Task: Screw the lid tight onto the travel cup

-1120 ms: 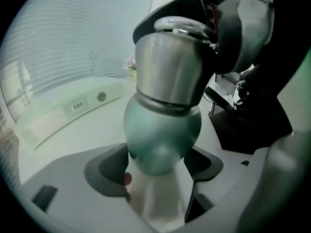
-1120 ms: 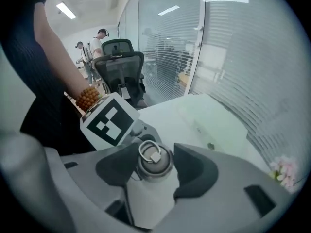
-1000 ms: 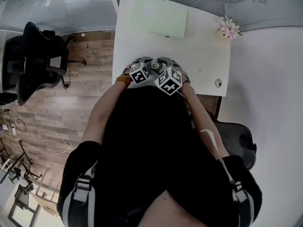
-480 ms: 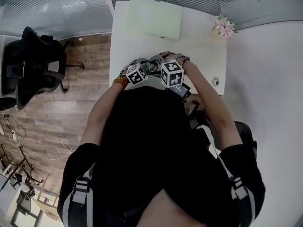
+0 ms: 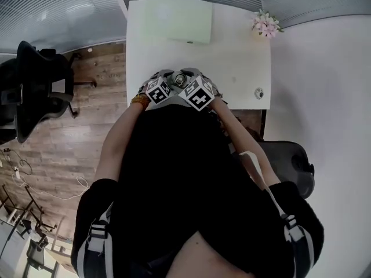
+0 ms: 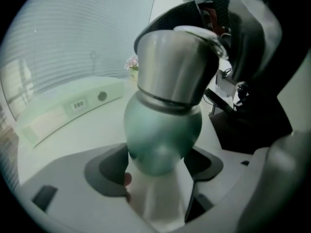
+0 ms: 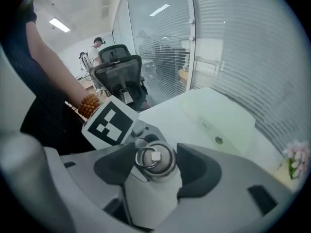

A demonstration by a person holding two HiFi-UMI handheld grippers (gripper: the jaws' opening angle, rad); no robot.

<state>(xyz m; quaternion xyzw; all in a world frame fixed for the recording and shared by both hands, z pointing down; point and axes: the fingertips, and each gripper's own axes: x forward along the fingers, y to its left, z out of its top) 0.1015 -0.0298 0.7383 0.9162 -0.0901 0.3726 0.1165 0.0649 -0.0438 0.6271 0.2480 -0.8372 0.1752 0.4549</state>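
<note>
Room: white tabletop [image 5: 237,57] is running away from the person toward slatted blinds, with wooden floor [image 5: 69,149] lying to its left and a black office chair [image 5: 35,86] standing well apart on that floor.
Edges: both grippers are working just inside the tabletop's near edge, close to its left side.
Open room: bare white surface is stretching ahead and to the right of the cup; a pale green box [image 5: 177,19] is lying at the far edge, pink flowers [image 5: 265,24] are sitting in the far right corner, and a small round object [image 5: 259,92] is resting near the right edge.
Travel cup [image 6: 165,125]: it is sitting between the two marker cubes in the head view; whether it is resting on the tabletop or lifted cannot be told.
Axis: its long axis is running roughly upright, green base down and steel top up, leaning right in the left gripper view.
Lid [image 7: 154,159]: it is sitting on top of the cup, its ring facing the right gripper's camera.
Left hand-held gripper [image 6: 155,171]: its pads are clamping the cup's green base from both sides.
Right hand-held gripper [image 7: 155,166]: its jaws have just been opening and are standing wide, straddling the lid without pressing it.
Arms: both forearms are reaching forward and converging, the grippers pointing steeply down; a bead bracelet [image 5: 139,101] is circling the left wrist.
</note>
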